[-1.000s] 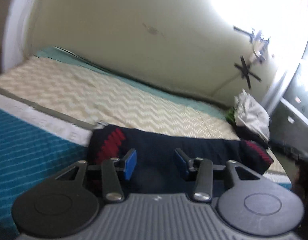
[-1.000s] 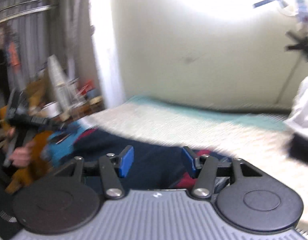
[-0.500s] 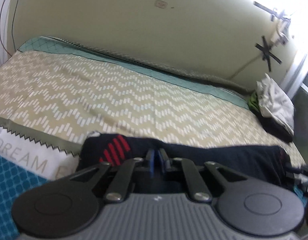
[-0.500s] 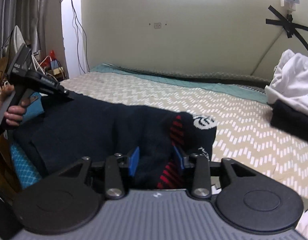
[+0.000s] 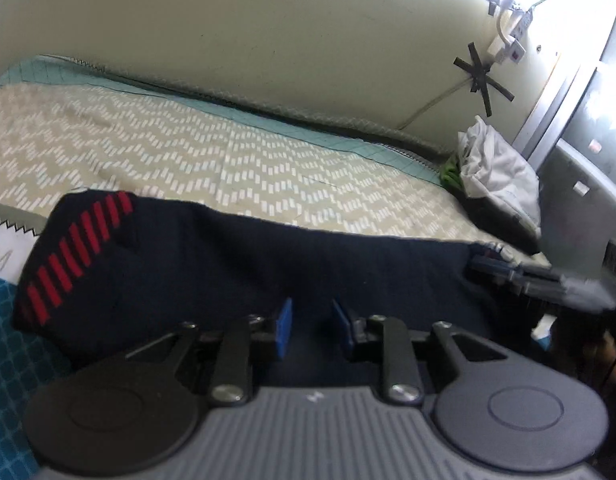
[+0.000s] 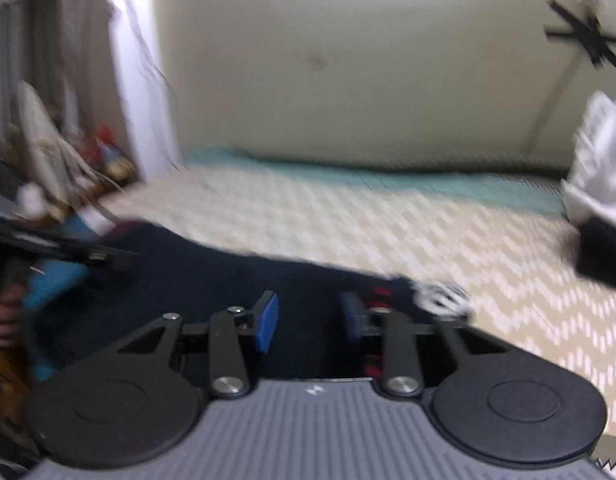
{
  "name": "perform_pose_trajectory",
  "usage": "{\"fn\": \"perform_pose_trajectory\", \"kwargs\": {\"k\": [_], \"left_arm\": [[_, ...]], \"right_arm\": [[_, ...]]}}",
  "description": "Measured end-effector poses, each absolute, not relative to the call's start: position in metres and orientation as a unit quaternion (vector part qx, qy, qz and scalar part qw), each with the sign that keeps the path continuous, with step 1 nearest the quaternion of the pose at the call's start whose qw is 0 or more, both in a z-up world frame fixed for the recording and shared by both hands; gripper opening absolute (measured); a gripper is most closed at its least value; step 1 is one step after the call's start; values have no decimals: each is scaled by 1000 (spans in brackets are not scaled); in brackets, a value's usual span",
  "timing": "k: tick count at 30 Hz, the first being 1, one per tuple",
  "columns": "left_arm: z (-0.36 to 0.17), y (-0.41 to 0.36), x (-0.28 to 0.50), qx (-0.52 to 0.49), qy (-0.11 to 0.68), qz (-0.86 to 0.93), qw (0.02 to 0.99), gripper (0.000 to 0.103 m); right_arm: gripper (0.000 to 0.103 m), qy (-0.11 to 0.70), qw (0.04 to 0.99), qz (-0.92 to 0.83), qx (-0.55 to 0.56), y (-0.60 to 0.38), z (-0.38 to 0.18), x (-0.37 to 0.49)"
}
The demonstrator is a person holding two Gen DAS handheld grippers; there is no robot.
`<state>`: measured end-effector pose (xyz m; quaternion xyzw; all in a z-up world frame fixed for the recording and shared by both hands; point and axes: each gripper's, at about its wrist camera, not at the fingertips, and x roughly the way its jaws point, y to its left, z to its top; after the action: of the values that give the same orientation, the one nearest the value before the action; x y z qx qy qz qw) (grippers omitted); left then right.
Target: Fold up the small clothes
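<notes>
The navy garment [image 5: 248, 264] is lying stretched along the near edge of the bed [image 5: 188, 160], its long side running across both of my views. Its left end, marked with rows of short red dashes [image 5: 76, 248], is sitting over the white lettered band and the teal patterned cover [image 5: 4, 344] at the near left corner. At the other end, in the right wrist view, a white round logo [image 6: 443, 298] is showing beside more red marks.

My left gripper [image 5: 312, 326] is hovering low over the middle of the cloth. Its blue pads [image 5: 284, 328] are standing a little apart and are opening, with dark fabric showing in the gap, and they are not pressing on it.

My right gripper [image 6: 308, 320] is pointing at the garment's right part. Its blue pads [image 6: 268, 322] are showing a clear gap while the jaws are closing, with navy cloth between them. I cannot tell whether they are touching it, as that view is smeared.

At the left edge of that same view, a hand [image 6: 2, 320] is gripping the handle of my other gripper.

Beyond the garment, the beige chevron sheet is covering the bed up to a pale teal strip [image 5: 268, 120] along the far edge, against the cream wall [image 5: 268, 40]. A heap of white clothes [image 5: 495, 168] is sitting on something dark at the far right corner. Black tape crosses [image 5: 481, 78] are sticking to the wall above it.
</notes>
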<state>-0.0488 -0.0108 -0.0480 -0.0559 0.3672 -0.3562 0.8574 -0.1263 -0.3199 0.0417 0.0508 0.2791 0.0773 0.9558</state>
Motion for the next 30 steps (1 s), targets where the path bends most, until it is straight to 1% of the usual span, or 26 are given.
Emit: {"fn": "perform_pose_trajectory", "kwargs": {"k": [3, 7, 9, 11, 13, 14, 15, 16, 17, 19, 21, 24, 26, 28, 29, 30], "left_arm": [[-50, -14, -56, -50, 358, -346, 866, 25], [-53, -15, -65, -44, 343, -337, 876, 28], [-51, -19, -69, -36, 342, -332, 878, 32], [-48, -19, -71, -40, 347, -333, 876, 42], [-45, -17, -73, -49, 353, -332, 873, 46], [-43, -16, -74, -52, 355, -330, 873, 46], [-41, -16, -76, -57, 355, -332, 872, 46], [-40, -15, -77, -65, 356, -339, 868, 46], [-38, -14, -79, -74, 357, -348, 864, 46], [-36, -15, -81, -92, 357, -367, 854, 46], [-36, -19, -82, -104, 359, -386, 844, 44], [-40, -27, -82, -115, 370, -413, 824, 39], [-45, -33, -82, -111, 378, -422, 817, 21], [-51, -36, -81, -107, 389, -426, 810, 17], [-55, -36, -81, -106, 393, -425, 808, 17], [-58, -36, -81, -103, 397, -423, 808, 15]], "right_arm": [[0, 281, 950, 65, 121, -340, 39, -120], [0, 264, 959, 55, 87, -331, 35, -124], [0, 267, 958, 53, 91, -332, 36, -124], [0, 270, 954, 58, 115, -337, 42, -130], [0, 259, 953, 64, 145, -348, 49, -142], [4, 252, 952, 67, 161, -354, 54, -152], [19, 248, 950, 68, 176, -360, 57, -161], [52, 242, 947, 71, 198, -368, 60, -173], [57, 241, 943, 75, 218, -375, 61, -183], [57, 250, 930, 87, 253, -387, 61, -201], [57, 268, 917, 97, 279, -393, 56, -213], [55, 299, 901, 103, 297, -392, 48, -221], [55, 313, 894, 100, 305, -388, 40, -221], [55, 328, 886, 91, 314, -384, 32, -214], [61, 336, 881, 90, 320, -382, 27, -209], [60, 329, 881, 92, 327, -380, 24, -207]]}}
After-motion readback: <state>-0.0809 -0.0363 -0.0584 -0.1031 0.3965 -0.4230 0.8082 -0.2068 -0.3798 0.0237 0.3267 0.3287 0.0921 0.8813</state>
